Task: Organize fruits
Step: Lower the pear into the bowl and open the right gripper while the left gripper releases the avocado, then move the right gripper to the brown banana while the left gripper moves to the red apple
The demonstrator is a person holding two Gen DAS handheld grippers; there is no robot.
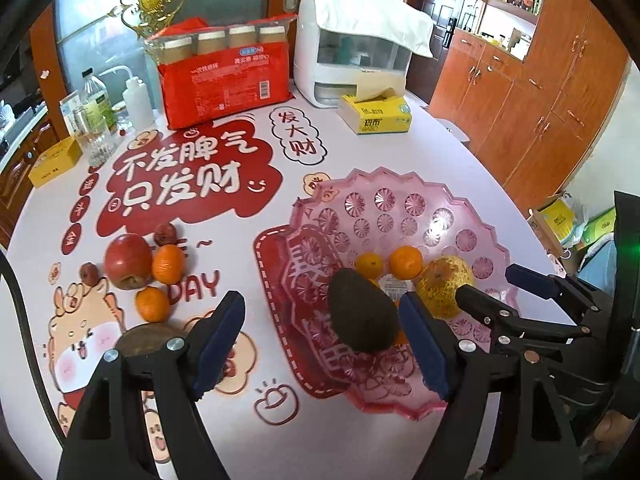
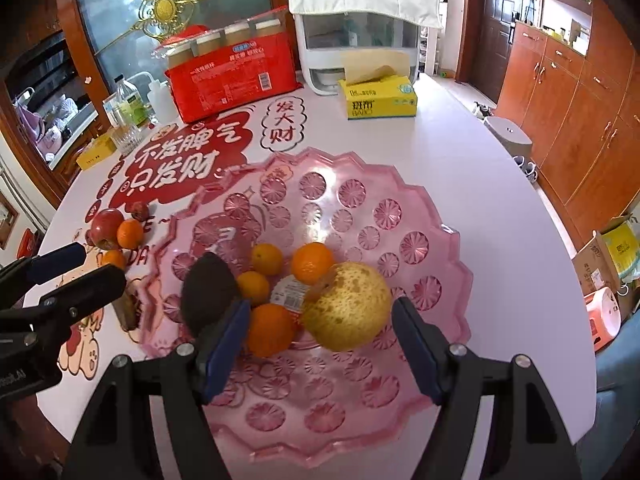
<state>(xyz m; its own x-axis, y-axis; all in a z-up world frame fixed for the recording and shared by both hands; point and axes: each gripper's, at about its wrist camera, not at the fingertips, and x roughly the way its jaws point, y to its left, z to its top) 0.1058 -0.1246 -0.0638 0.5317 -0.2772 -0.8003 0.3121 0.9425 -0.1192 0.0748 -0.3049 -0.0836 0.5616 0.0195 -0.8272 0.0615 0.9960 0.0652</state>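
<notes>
A pink plastic fruit bowl (image 1: 400, 208) (image 2: 360, 200) holds a dark avocado (image 1: 362, 312) (image 2: 208, 292), a yellow pear (image 1: 444, 284) (image 2: 346, 306) and several tangerines (image 2: 312, 262). On the table to its left lie a red apple (image 1: 128, 260) (image 2: 105, 227), two tangerines (image 1: 168, 264), small red dates (image 1: 166, 234) and a brown fruit (image 1: 148, 340). My left gripper (image 1: 322, 344) is open over the bowl's near-left rim, the avocado between its fingers' lines. My right gripper (image 2: 320, 348) is open above the bowl, in front of the pear.
At the back of the table stand a red pack of cups (image 1: 226, 76), a white dispenser (image 1: 352, 44), a yellow tissue box (image 1: 376, 114), bottles and a glass (image 1: 96, 120), and a yellow box (image 1: 52, 162). Wooden cabinets (image 1: 540, 92) stand at right.
</notes>
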